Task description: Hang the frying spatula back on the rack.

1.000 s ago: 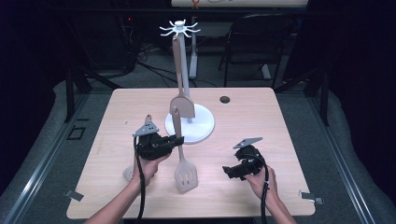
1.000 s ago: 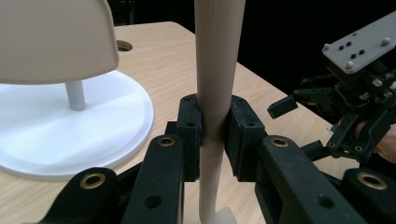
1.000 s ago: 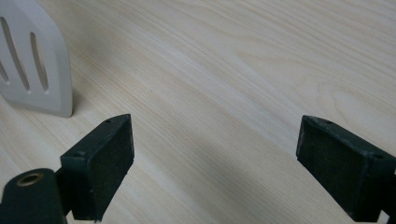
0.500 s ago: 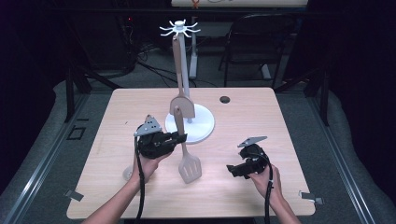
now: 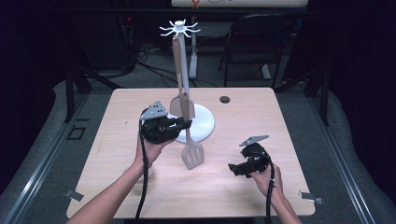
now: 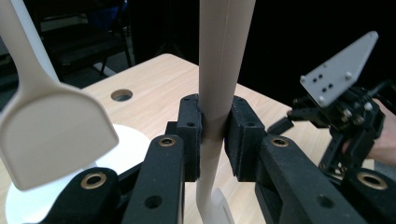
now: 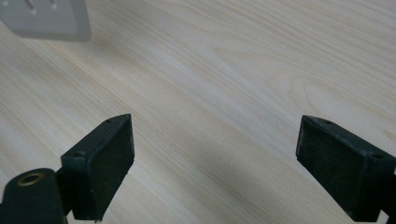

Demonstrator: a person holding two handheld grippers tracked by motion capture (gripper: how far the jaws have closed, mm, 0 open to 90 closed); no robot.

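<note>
High view: the left gripper (image 5: 184, 124) has its fingers clamped on the handle of a slotted spatula (image 5: 192, 154), just in front of the white stand (image 5: 204, 122) that rises from a round base at the middle of the counter (image 5: 280, 116). The spatula hangs upright, its slotted blade low and clear of the wood, its handle running up alongside the stand's pole. A second, solid spatula (image 5: 181, 103) hangs from the stand's hook ring. The right gripper (image 5: 233, 167) rests well to the right of the stand, near the front edge.

Left gripper view: the fingers (image 6: 190, 135) press the pale handle (image 6: 219, 84) from both sides, at about mid-length. The solid spatula (image 6: 51, 135) hangs to one side, over the stand's base. The handle looks like stiff, smooth, light plastic; it should not bend, though it could swivel or slip in a narrow hold, so a grip nearer the top would steady it for hooking.

Right gripper view: the fingers (image 7: 105, 158) stand wide apart over bare wood, holding nothing.
</note>
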